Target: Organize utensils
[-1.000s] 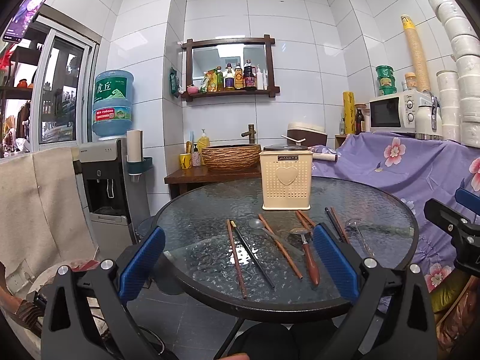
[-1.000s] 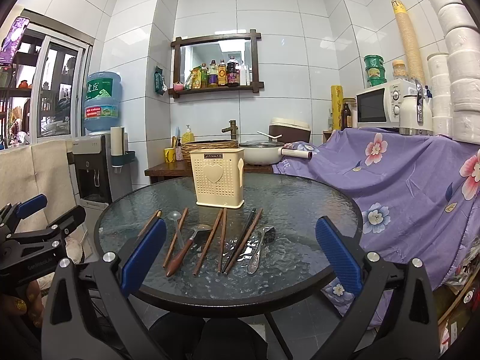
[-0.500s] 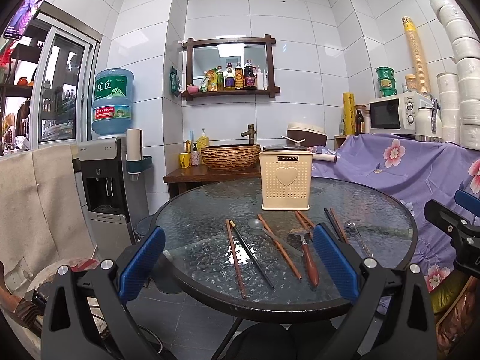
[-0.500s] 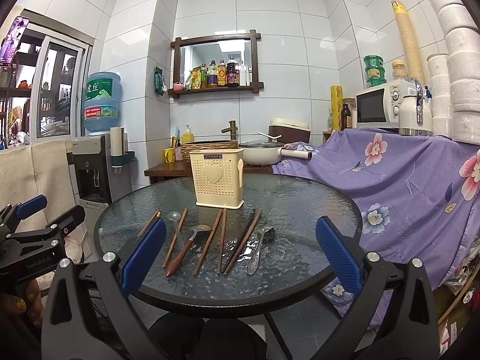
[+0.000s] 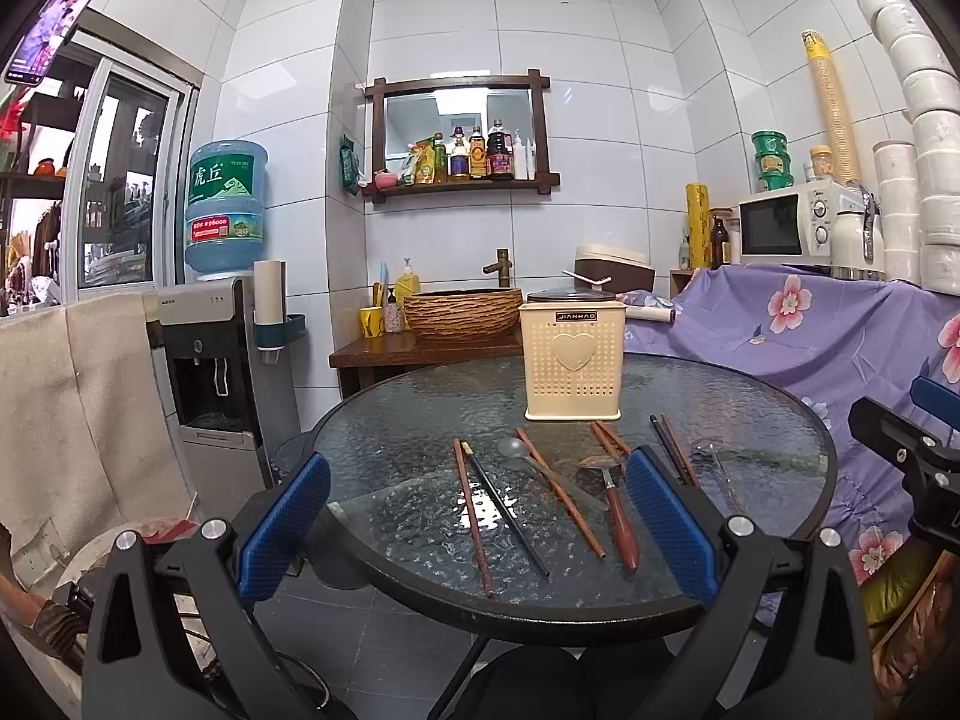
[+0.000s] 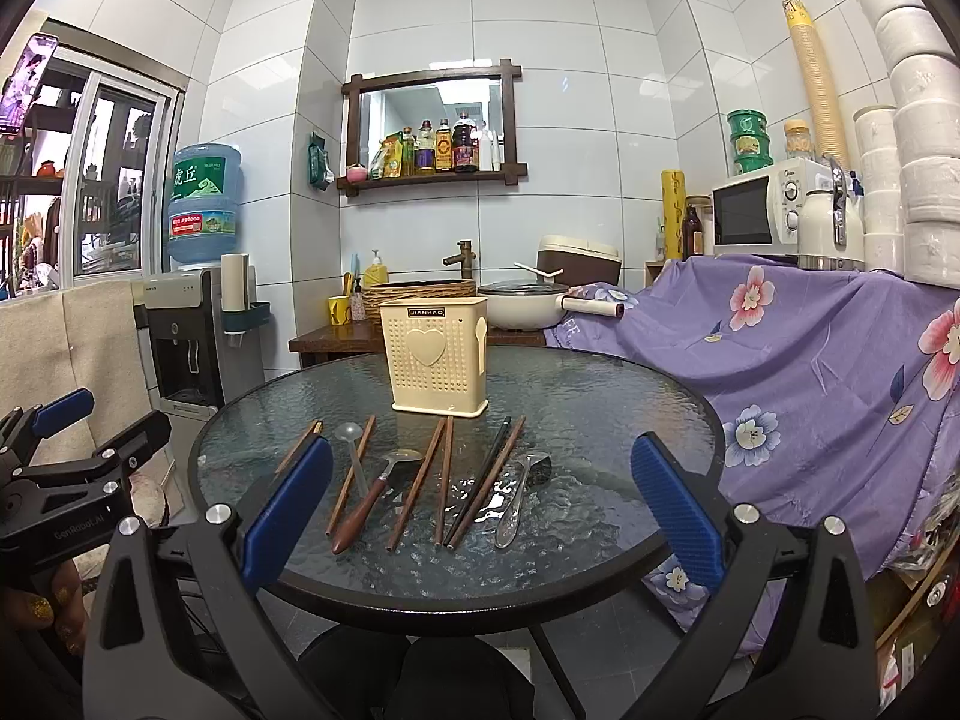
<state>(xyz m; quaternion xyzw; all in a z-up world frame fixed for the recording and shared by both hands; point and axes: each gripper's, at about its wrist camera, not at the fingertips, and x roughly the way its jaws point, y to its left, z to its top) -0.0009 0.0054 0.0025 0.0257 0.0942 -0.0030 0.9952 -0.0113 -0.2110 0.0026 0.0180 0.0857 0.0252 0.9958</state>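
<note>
A small white-tiled kitchen corner crowded with appliances and supplies.

Glossy white wall tiles (image 5: 600, 90) cover the far walls, and dark grey floor tiles (image 5: 384, 654) lie below. A dark wooden-framed mirror shelf (image 5: 459, 138) holds a row of bottles on the far wall. Under it a woven brown basin (image 5: 462, 315) with a brass tap sits on a dark wooden side table (image 5: 384, 357). To the left stands a grey water dispenser (image 5: 204, 384) topped by a blue water bottle (image 5: 225, 207), beside a sliding metal-framed window (image 5: 126, 180). On the right, a purple floral cloth (image 6: 810, 348) drapes a counter bearing a white microwave (image 6: 759, 213) and stacked white paper rolls (image 6: 918, 120).
</note>
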